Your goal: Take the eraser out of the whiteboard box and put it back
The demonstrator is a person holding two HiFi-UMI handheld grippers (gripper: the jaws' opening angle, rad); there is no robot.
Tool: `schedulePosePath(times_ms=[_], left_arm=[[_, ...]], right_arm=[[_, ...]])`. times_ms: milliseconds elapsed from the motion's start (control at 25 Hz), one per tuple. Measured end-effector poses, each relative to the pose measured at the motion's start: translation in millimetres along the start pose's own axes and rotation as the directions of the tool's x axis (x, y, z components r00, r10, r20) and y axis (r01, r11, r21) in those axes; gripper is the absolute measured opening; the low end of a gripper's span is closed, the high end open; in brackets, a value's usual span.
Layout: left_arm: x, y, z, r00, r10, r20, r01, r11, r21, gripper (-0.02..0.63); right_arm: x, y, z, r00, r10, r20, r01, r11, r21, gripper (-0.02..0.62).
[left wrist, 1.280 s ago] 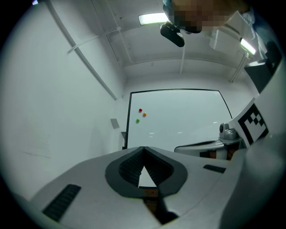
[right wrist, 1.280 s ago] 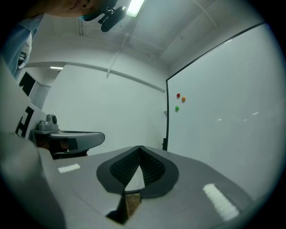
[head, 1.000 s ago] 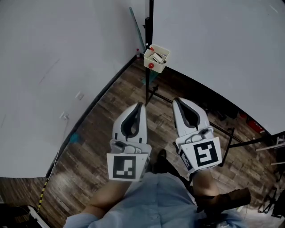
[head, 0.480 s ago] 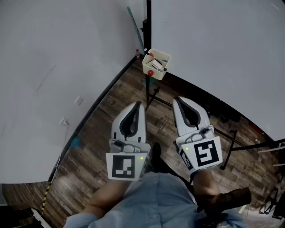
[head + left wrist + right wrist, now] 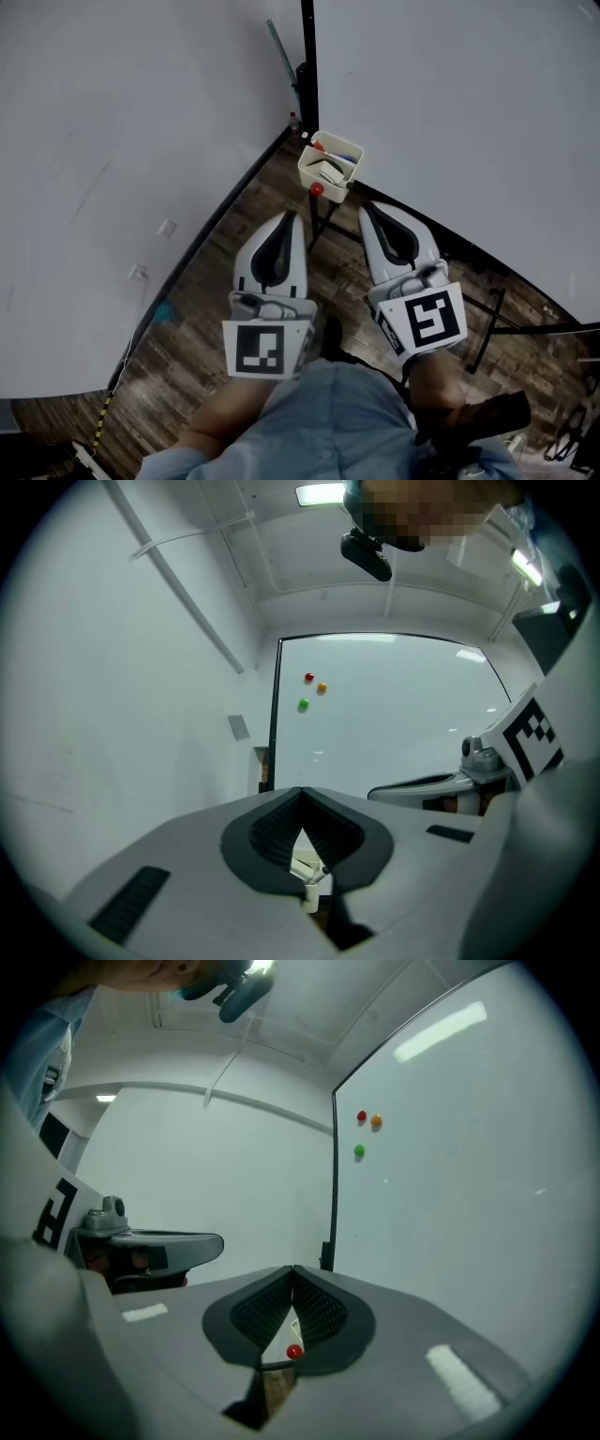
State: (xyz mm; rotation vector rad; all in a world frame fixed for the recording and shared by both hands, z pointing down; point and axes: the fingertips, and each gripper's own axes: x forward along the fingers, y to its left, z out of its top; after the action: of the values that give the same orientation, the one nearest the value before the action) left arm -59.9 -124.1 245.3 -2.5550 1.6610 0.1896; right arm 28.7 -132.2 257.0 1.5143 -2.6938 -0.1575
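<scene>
Whiteboard box (image 5: 348, 156), at the lower corner of the whiteboard (image 5: 450, 103), with the eraser (image 5: 328, 172) lying inside it among other small items. Left gripper (image 5: 293, 217), jaws pressed together and empty, below and left of the box. Right gripper (image 5: 365, 207), jaws likewise together on nothing, just below the box. Red magnet (image 5: 317, 189) on the box front.

No text, label, brand or number can be read.
</scene>
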Motion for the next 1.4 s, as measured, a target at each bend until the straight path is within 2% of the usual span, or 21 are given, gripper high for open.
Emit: schedulePosePath(times_ms=[400,600,800,1040,1400], left_arm=[[49.0,14.1,2.6,0.998,0.055,0.026,-0.055,0.998,0.022,0.003],[57.0,28.3,-0.7,0.996,0.088,0.023,-0.089,0.996,0.032,0.003],[66.8,40.8,-4.3,0.995,0.102,0.020,-0.102,0.995,0.019,0.003],[90.3,54.6,-17.0,0.997,0.081,0.007,-0.081,0.997,-0.010,0.003],[126.4,80.0,-46.3,0.997,0.064,-0.042,-0.066,0.996,-0.060,0.003]], right_arm=[[52.0,-28.0,-7.8,0.995,0.099,-0.024,-0.099,0.995,-0.016,0.025],[72.4,-25.9,-12.8,0.988,0.151,-0.040,-0.152,0.988,-0.029,0.052],[89.8,-26.1,-23.5,0.983,0.167,-0.082,-0.169,0.985,-0.025,0.078],[112.6,-22.9,-45.8,0.960,0.217,-0.177,-0.229,0.972,-0.047,0.134],[143.5,-21.2,-84.8,0.923,0.257,-0.286,-0.274,0.962,-0.018,0.146]])
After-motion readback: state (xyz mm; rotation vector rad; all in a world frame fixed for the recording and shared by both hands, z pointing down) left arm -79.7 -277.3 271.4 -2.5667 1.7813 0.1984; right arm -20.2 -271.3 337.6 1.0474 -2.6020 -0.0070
